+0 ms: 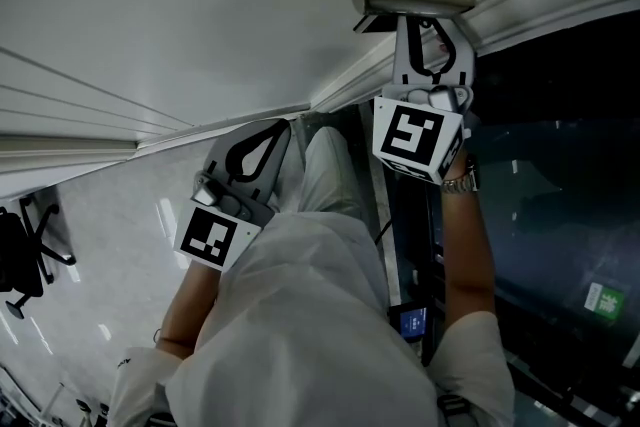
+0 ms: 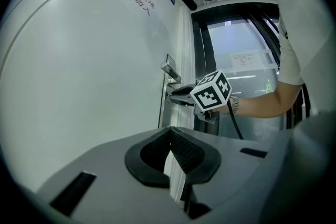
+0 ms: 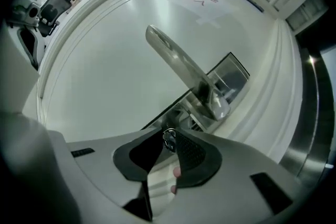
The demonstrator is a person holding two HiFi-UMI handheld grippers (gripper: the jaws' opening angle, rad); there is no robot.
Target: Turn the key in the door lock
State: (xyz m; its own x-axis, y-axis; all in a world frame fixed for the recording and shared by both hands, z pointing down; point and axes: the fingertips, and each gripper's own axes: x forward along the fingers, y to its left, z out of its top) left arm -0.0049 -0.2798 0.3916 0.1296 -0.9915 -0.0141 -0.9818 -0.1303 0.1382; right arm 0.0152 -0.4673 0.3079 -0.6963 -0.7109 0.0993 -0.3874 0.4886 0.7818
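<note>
The left tool (image 2: 169, 132) hangs idle off the white door (image 2: 94, 71), its jaws together on nothing. The right tool (image 3: 167, 136) pinches the key (image 3: 169, 140) in the lock just below the handle (image 3: 178, 60). I'd roll squarely about the key's own line, with a firm pinch and no sideways prying.

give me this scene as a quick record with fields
door: white door, metal lever handle
key: key at the lock plate just below the handle
right gripper: right gripper at the lock, jaws closed on the key
left gripper: left gripper jaws together, nothing in them, held back from the door
task state: key gripped
</note>
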